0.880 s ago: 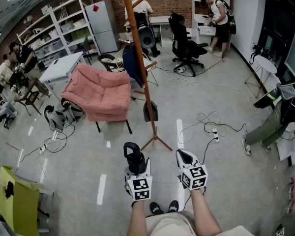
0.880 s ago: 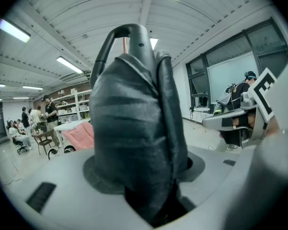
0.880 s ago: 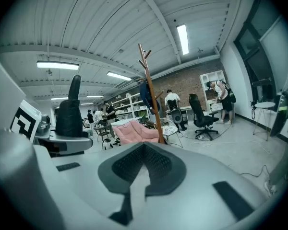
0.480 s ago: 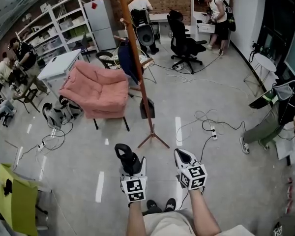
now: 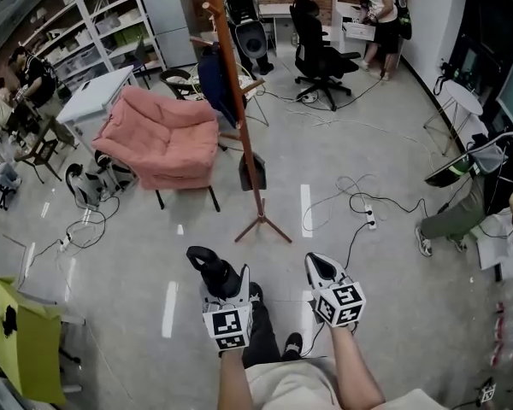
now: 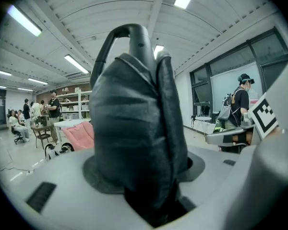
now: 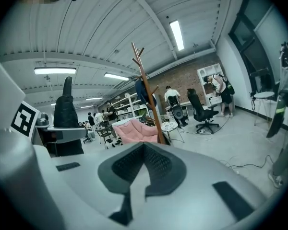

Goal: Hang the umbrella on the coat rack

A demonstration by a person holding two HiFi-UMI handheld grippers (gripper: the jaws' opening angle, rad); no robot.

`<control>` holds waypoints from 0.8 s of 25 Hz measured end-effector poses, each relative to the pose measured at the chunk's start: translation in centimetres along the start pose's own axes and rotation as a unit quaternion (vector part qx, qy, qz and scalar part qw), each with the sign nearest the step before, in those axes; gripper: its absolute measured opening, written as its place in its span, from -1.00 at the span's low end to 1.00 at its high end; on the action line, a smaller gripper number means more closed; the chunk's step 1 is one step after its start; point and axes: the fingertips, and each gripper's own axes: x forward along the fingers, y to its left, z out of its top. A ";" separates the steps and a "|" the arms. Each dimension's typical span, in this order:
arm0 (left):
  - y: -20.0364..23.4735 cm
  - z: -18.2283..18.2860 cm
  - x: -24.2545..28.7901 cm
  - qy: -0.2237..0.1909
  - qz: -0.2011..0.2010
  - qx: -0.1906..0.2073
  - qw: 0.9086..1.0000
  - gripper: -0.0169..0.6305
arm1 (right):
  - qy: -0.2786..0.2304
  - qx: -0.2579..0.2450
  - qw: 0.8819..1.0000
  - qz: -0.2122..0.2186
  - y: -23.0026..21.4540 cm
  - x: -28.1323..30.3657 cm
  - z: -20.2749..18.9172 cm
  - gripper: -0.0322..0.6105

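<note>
At ten o'clock sits a pink cushioned armchair. At seven o'clock the left gripper pinches the folded black fabric umbrella between its jaws. The tall brown wooden coat rack stands at twelve o'clock, well apart. At five o'clock the right gripper has its jaws pressed together on nothing.
</note>
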 end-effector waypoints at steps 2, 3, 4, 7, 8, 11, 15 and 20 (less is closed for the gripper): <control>0.7 -0.5 1.2 0.003 -0.002 0.001 1.000 -0.15 | 0.003 0.000 1.000 -0.003 -0.2 1.3 -0.3 -0.89; 1.1 -0.6 2.0 0.006 -0.005 0.001 1.000 -0.15 | 0.005 0.000 1.000 -0.004 -0.2 2.1 -0.3 -0.89; 1.5 -0.8 2.8 0.010 -0.009 0.000 1.000 -0.15 | 0.006 -0.001 1.000 -0.005 -0.2 3.0 -0.2 -0.89; 2.7 -0.4 5.7 0.013 -0.025 0.004 1.000 -0.15 | 0.003 0.000 1.000 -0.007 -0.6 6.0 0.8 -0.89; 3.1 -0.2 6.9 0.013 -0.028 0.008 0.999 -0.15 | 0.001 0.001 1.000 -0.006 -0.8 7.1 1.3 -0.89; 4.3 0.5 10.2 0.015 -0.033 0.014 0.999 -0.15 | 0.000 -0.001 1.000 -0.004 -1.4 10.4 2.3 -0.89; 6.1 1.8 14.9 0.015 -0.048 0.016 0.999 -0.15 | 0.000 0.000 1.000 -0.013 -2.4 14.9 4.0 -0.89; 8.0 3.0 20.7 0.012 -0.072 0.025 0.997 -0.15 | 0.002 -0.005 1.000 -0.030 -3.8 20.0 5.4 -0.89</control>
